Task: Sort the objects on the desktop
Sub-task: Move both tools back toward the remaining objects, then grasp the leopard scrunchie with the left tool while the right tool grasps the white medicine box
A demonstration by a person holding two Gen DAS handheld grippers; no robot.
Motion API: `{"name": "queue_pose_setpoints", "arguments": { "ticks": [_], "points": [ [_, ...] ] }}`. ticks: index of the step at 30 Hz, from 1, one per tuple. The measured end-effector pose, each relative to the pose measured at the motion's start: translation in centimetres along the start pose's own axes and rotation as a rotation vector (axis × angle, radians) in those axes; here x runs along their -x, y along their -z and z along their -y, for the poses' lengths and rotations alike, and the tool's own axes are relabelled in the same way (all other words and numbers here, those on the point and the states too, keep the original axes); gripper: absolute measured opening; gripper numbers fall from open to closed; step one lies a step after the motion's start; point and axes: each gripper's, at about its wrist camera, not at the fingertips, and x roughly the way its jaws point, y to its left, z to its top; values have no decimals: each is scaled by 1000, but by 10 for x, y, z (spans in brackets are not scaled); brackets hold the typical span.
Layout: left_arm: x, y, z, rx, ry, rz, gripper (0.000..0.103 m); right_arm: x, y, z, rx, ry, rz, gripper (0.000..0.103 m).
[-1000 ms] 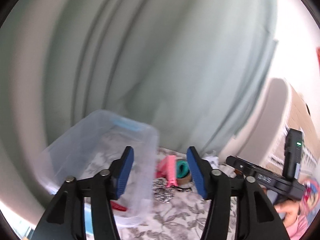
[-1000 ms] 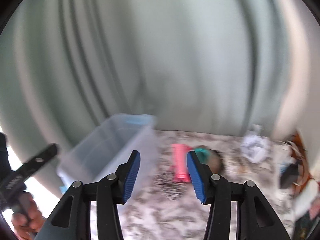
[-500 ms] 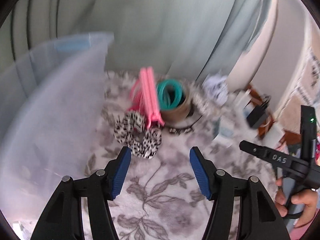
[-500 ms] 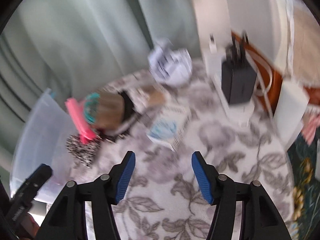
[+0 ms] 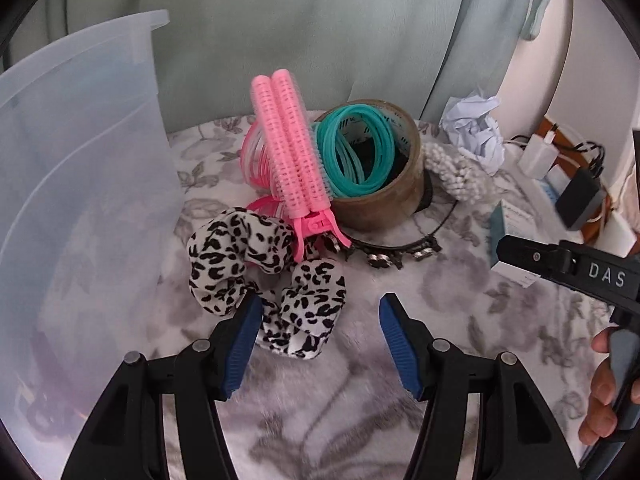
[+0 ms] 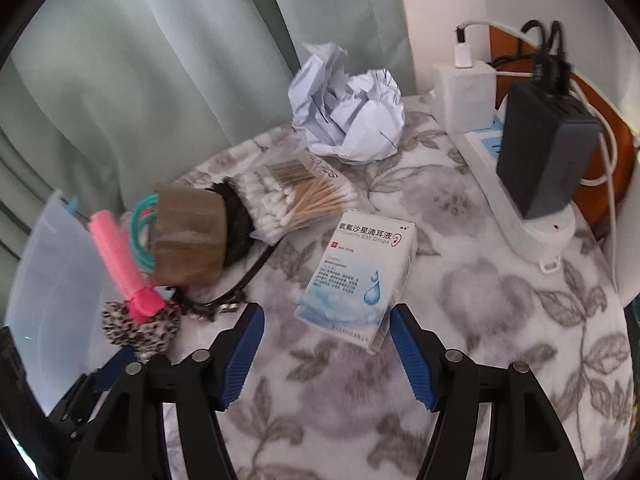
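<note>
Hovering apart, seemingly empty: both grippers point(image 5: 320, 336) point(image 6: 327, 350).

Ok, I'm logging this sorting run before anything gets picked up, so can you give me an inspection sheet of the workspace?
Surface: floral grey-white cloth covers the table.
Job's things: leopard scrunchie, pink hair roller clip, teal bands inside brown tape roll, cotton swabs bag, ear drops box, black headband; clear plastic bin stands at left.
Clutter: crumpled paper.
Grippers: left gripper open, at the scrunchie; right gripper open, before the box.
Cables: white power strip with dark adapter, white charger, black and white leads.
Surroundings: pale green curtain behind.
</note>
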Motion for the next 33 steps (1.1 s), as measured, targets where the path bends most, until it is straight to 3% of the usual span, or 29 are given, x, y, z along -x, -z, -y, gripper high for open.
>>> {"name": "queue_pose_setpoints", "arguments": {
  "ticks": [11, 15, 19, 24, 33],
  "points": [
    [-17, -1, -12, 27, -108, 1, 61, -8, -3, 0, -30, 56, 4, 69],
    [-14, 0, -21, 56, -128, -1, 43, 1, 0, 12, -41, 62, 14, 67],
    [-9, 2, -32, 96, -121, -7, 31, 17, 10, 25, -67, 56, 10, 56],
    [0, 14, -35, 128, -107, -15, 18, 41, 30, 36, -75, 59, -2, 53],
    [35, 39, -39, 174, 9, -19, 14, 100, 76, 37, -75, 20, 1, 53]
  ]
}}
